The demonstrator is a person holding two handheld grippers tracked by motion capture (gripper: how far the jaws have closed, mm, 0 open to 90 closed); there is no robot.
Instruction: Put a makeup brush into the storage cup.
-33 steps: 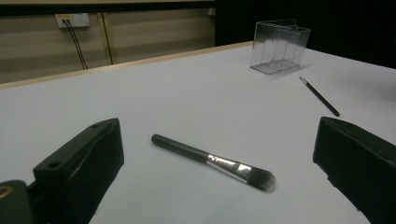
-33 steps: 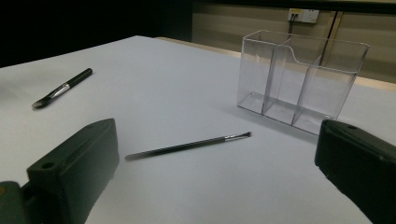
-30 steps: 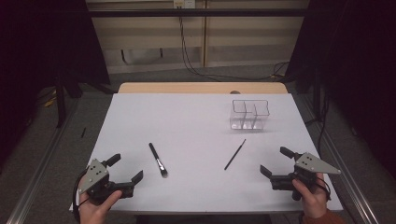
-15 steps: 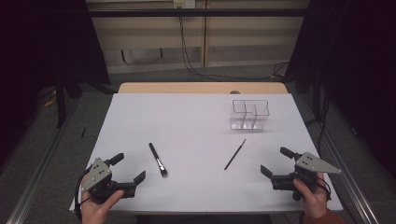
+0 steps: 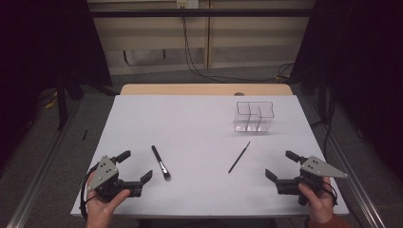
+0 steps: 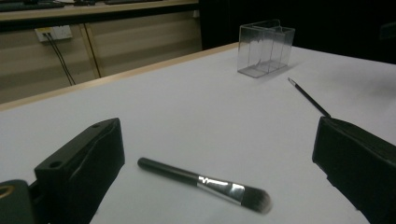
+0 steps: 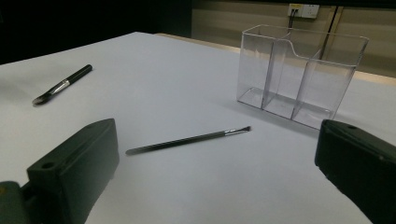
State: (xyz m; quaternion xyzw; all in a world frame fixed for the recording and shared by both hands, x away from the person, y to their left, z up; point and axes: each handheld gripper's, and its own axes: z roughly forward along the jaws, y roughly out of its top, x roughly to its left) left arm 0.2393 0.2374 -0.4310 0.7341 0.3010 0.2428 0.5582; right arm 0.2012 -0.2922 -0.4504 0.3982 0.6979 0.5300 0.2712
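Observation:
A thick black makeup brush [image 5: 160,162] [image 6: 205,183] [image 7: 61,85] lies on the white table, just right of my left gripper [image 5: 134,166]. That gripper is open and empty, low at the front left. A thin black brush [image 5: 239,156] [image 7: 187,139] [image 6: 309,97] lies right of centre. My right gripper [image 5: 281,166] is open and empty at the front right, with the thin brush ahead of its jaws. A clear plastic organizer with compartments [image 5: 254,117] [image 7: 299,74] [image 6: 265,48] stands empty at the back right.
The white sheet [image 5: 199,123] covers the table, with a wooden edge strip [image 5: 204,89] at the far side. Dark floor, cables and a wall outlet lie beyond it. Metal rails run along both sides of the table.
My left gripper has slid slightly right and forward toward the thick brush. The right gripper and both brushes have stayed where they were.

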